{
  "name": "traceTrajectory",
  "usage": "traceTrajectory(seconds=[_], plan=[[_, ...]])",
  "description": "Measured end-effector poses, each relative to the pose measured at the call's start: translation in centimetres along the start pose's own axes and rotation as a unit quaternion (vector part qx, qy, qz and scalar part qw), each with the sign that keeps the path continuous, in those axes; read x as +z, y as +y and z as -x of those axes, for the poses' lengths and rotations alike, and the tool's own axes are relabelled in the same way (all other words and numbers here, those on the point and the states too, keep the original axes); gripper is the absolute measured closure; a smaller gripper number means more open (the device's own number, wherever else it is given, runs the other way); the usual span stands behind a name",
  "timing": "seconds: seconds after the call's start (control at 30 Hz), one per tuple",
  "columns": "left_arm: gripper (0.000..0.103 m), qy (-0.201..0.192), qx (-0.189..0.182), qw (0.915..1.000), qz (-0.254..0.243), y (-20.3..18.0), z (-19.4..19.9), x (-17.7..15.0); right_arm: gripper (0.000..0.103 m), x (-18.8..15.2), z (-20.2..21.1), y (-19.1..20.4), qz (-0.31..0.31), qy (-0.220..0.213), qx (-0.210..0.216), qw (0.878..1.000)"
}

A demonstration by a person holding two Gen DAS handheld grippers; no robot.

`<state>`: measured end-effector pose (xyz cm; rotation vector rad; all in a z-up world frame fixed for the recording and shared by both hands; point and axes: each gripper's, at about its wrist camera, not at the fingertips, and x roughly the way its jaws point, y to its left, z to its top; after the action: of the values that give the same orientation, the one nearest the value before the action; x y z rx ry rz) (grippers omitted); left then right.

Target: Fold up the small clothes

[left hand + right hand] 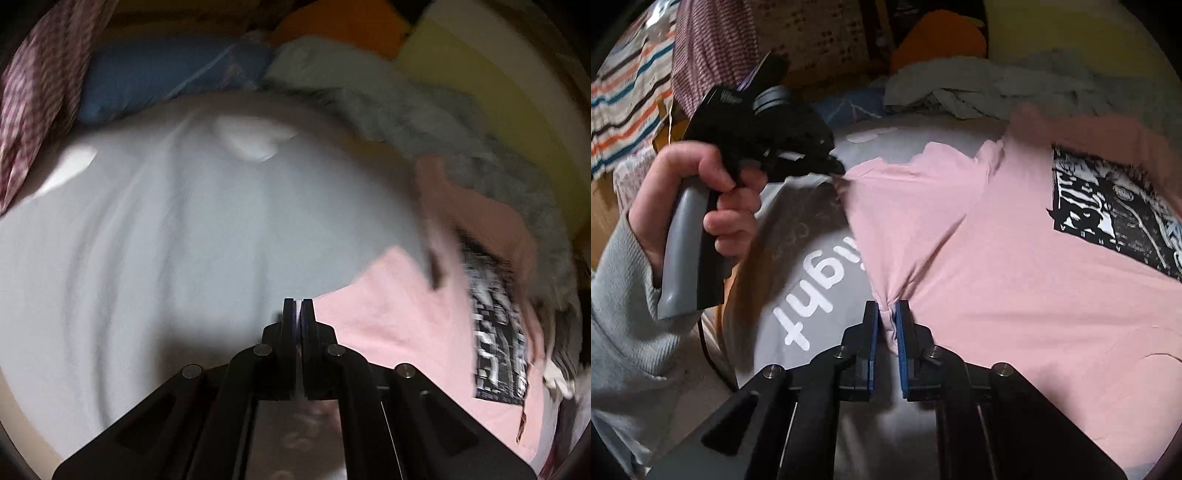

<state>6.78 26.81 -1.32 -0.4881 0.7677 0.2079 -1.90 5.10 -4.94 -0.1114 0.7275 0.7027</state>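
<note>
Two claws pinch the pink shirt [997, 258] along one edge: the right claw [886, 314] clamped on bunched cloth, the left claw [297, 314] closed on the hem. Spread over grey fabric [166, 240], the shirt looks light and limp; edge grips suit it.

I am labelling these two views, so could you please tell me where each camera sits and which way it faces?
Left wrist: on the left gripper, looking along its closed fingers over the grey sheet to the pink T-shirt.
Right wrist: on the right gripper, pinching the shirt's edge; the left hand shows.
Shared: the pink T-shirt, its black-and-white print, grey sheet, orange cushion.
</note>
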Motion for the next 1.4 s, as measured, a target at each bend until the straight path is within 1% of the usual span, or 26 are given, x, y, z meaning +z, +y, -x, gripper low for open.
traceTrajectory(seconds=[0.07, 0.13, 0.2, 0.23, 0.27, 0.33, 0.37, 0.43, 0.5, 0.53, 0.63, 0.7, 0.73, 0.77, 0.8, 0.83, 0.87, 0.9, 0.93, 0.97, 1.07, 1.13, 1.2, 1.3, 1.33, 1.4], plan=[[0.102, -0.027, -0.056, 0.9966, -0.053, -2.4, 1.7, -0.3, 0.088, -0.4, 0.6, 0.4, 0.012, -0.002, 0.001, 1.0], [0.102, -0.026, -0.107, 0.9878, -0.11, -5.1, 2.8, -1.2, 0.083, -0.6, 1.8, 0.2, 0.015, -0.004, 0.004, 1.0], [0.102, 0.041, -0.141, 0.9777, -0.15, -7.9, 2.4, -3.1, 0.068, -0.9, 4.5, -1.2, -0.012, -0.039, -0.038, 0.998], [0.102, 0.068, -0.167, 0.971, -0.157, -8.7, 2.1, -4.0, 0.046, -1.1, 6.1, -2.4, -0.033, -0.059, -0.065, 0.996], [0.102, 0.091, -0.202, 0.9621, -0.159, -9.7, 1.9, -5.2, 0.041, -1.4, 7.8, -4.0, -0.055, -0.074, -0.088, 0.992], [0.102, 0.135, -0.237, 0.9433, -0.19, -11.8, 1.4, -7.2, 0.041, -1.9, 10.3, -6.8, -0.078, -0.083, -0.128, 0.985], [0.102, 0.126, -0.227, 0.9436, -0.206, -12.4, 1.7, -7.7, 0.041, -2.1, 11.1, -7.9, -0.083, -0.081, -0.147, 0.982], [0.102, 0.076, -0.197, 0.9505, -0.228, -12.5, 2.8, -7.5, 0.041, -2.5, 12.4, -10.2, -0.095, -0.075, -0.18, 0.976], [0.102, 0.086, -0.247, 0.9394, -0.221, -11.9, 3.4, -6.9, 0.041, -2.9, 13.5, -11.8, -0.11, -0.077, -0.193, 0.972], [0.102, 0.092, -0.254, 0.9384, -0.215, -11.5, 3.4, -6.7, 0.041, -3.1, 13.6, -12.2, -0.116, -0.078, -0.195, 0.971], [0.102, 0.094, -0.226, 0.9454, -0.215, -10.7, 2.8, -6.8, 0.041, -3.4, 13.7, -13.1, -0.13, -0.079, -0.202, 0.968], [0.102, 0.104, -0.23, 0.9464, -0.202, -10.3, 2.5, -7.0, 0.041, -3.1, 13.3, -12.9, -0.127, -0.075, -0.197, 0.969], [0.101, 0.105, -0.239, 0.9445, -0.199, -10.3, 2.8, -7.3, 0.041, -3.0, 13.3, -12.7, -0.121, -0.074, -0.191, 0.971], [0.094, 0.106, -0.254, 0.9398, -0.203, -10.3, 3.2, -7.5, 0.041, -2.5, 12.9, -12.5, -0.107, -0.075, -0.185, 0.974], [0.086, 0.115, -0.279, 0.9277, -0.22, -11.0, 3.7, -7.9, 0.041, -2.5, 13.1, -12.3, -0.094, -0.076, -0.183, 0.976], [0.071, 0.135, -0.318, 0.9065, -0.243, -11.6, 4.4, -8.6, 0.041, -2.0, 13.0, -11.9, -0.081, -0.079, -0.182, 0.977], [0.069, 0.143, -0.346, 0.891, -0.257, -12.1, 5.1, -9.2, 0.041, -1.5, 13.0, -11.6, -0.072, -0.084, -0.177, 0.978], [0.069, 0.132, -0.347, 0.8894, -0.266, -12.4, 5.8, -9.5, 0.041, -1.0, 13.1, -11.6, -0.072, -0.087, -0.167, 0.979], [0.067, 0.112, -0.33, 0.8957, -0.276, -12.5, 6.5, -9.6, 0.041, -0.1, 13.0, -11.9, -0.082, -0.087, -0.148, 0.982], [0.062, 0.088, -0.304, 0.9079, -0.276, -12.2, 6.9, -9.4, 0.041, 0.6, 12.8, -12.2, -0.093, -0.085, -0.13, 0.984], [0.057, 0.037, -0.202, 0.9502, -0.235, -9.8, 6.3, -7.6, 0.041, 2.4, 12.1, -13.4, -0.135, -0.078, -0.069, 0.985], [0.056, 0.048, -0.169, 0.9704, -0.165, -7.4, 4.5, -5.9, 0.041, 3.3, 10.8, -13.8, -0.154, -0.069, -0.034, 0.985], [0.056, 0.085, -0.17, 0.9764, -0.104, -4.9, 2.7, -4.9, 0.041, 4.0, 9.2, -13.4, -0.152, -0.059, -0.02, 0.986], [0.056, 0.148, -0.14, 0.9754, -0.084, -2.6, 0.8, -4.8, 0.041, 4.9, 5.5, -11.9, -0.134, -0.021, 0.011, 0.991], [0.056, 0.152, -0.15, 0.9735, -0.082, -2.1, 0.9, -5.1, 0.041, 5.0, 3.9, -11.4, -0.134, -0.005, 0.023, 0.991], [0.056, 0.159, -0.194, 0.9651, -0.075, -1.3, 1.4, -5.6, 0.041, 5.0, 1.9, -10.6, -0.141, 0.019, 0.025, 0.99]])
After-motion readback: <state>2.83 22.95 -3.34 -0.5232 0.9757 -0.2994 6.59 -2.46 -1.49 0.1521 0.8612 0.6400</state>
